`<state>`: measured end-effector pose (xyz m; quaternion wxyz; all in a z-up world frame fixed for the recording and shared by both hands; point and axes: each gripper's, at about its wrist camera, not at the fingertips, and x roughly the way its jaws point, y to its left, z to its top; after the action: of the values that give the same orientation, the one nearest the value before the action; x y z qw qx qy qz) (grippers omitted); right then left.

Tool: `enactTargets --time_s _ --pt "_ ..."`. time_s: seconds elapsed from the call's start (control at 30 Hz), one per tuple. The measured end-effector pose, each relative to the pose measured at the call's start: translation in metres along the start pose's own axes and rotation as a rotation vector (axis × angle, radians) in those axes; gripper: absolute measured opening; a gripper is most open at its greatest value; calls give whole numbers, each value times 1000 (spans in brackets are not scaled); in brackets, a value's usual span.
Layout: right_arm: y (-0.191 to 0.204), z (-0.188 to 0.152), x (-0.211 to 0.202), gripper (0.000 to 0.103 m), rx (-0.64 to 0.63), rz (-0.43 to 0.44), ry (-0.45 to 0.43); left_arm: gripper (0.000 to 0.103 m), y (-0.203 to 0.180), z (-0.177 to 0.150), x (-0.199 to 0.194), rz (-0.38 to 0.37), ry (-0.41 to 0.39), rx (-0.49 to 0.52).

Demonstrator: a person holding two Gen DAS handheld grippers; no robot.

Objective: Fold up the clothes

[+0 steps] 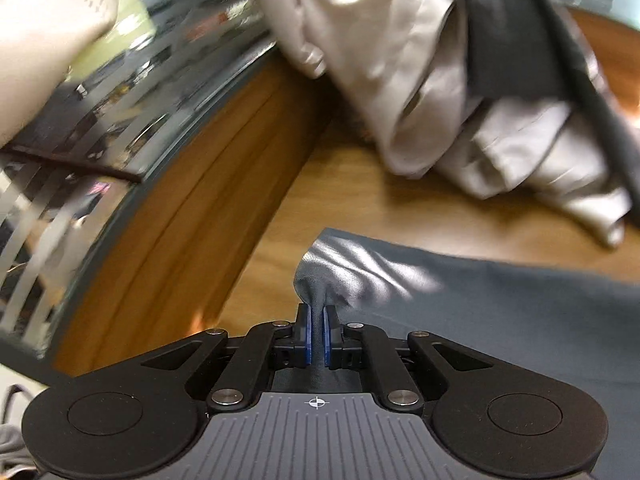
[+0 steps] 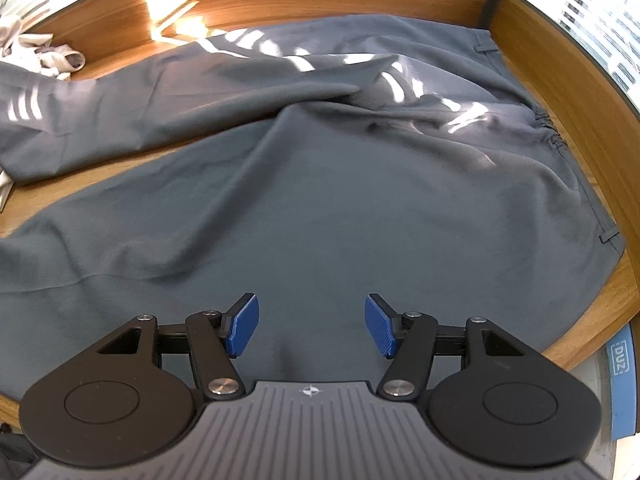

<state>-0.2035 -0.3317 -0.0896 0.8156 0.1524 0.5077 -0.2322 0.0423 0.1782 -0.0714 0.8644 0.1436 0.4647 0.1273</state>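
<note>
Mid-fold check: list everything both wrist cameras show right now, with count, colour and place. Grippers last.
grey trousers: one, dark grey, spread across the table, waistband to the right
pale garments: a crumpled heap, beige-white, count unclear, at the table's far left
wooden table: one, brown, raised wooden rim
blue label: one, beside the table's right edge
left gripper: shut on a trouser-leg end
right gripper: open, over the trousers, holding nothing

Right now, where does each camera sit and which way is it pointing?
Left wrist: rides the left claw, facing along the wooden table; claw shut on a corner of the grey fabric trousers.
Right wrist: rides the open right claw, above the trousers.
Shared: trousers, table, crumpled beige garment.
</note>
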Motion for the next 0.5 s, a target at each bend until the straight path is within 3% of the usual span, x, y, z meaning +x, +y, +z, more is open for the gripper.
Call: enactTargets --time_s 0.1,0.2,0.33,0.4,0.5 --pt "-9 -1 1 65 16 -9 -9 16 2 -3 5 39 47 -11" --pt "-25 -1 2 65 31 -28 -17 19 -2 -7 -3 74 41 -34" --pt "-63 -1 4 65 78 -75 -33 45 -13 -13 -42 -61 -85 -123" --pt "-84 0 5 65 102 -107 -45 47 -32 -15 -61 -123 -126 -100" --pt "-124 1 7 65 179 -155 -63 48 -67 -21 -81 -209 -126 -63"
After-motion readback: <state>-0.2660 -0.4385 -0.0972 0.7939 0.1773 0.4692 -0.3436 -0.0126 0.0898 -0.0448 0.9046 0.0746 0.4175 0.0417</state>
